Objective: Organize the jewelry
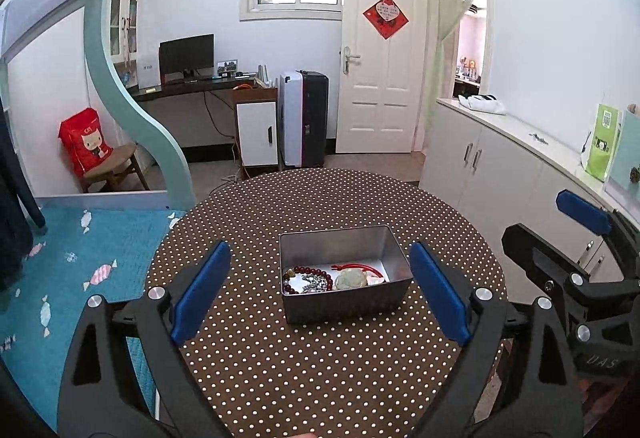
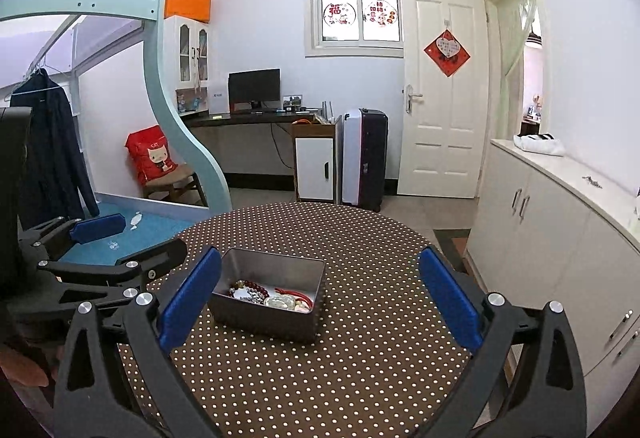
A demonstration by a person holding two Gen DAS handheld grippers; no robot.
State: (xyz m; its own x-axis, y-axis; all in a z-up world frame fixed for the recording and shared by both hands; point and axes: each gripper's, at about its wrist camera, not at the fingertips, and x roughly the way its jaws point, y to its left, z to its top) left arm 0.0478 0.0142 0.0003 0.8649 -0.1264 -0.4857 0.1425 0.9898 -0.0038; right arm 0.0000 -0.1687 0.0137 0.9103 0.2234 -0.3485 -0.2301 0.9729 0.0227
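Hovering above the near side of the table (image 1: 256,378), the left gripper (image 1: 320,294) has its blue pads spread wide and holds nothing; the tin (image 1: 344,306) sits straight ahead of it, framed between the two fingers in the left wrist view, its long axis running across the gripper's line of sight. The right gripper (image 2: 320,302) is likewise wide and empty, but from it the tin (image 2: 264,322) lies ahead and to the left, close by its left pad, so the left hand looks the better lined up of the two, though both seem about equally near. Inside the tin, toward its near wall, lie the beads (image 1: 308,278), a dark red bracelet on the left, and beside it on the right a pale pendant (image 1: 351,279) on a red cord (image 1: 360,267); a greyish chain between them is too small to make out. The rest of the tin floor is bare. Nothing of jewelry shows on the dotted cloth outside the tin, so the work may be nearly done, or a piece must come out from the near left corner, which the left gripper would reach by dropping forward and down.
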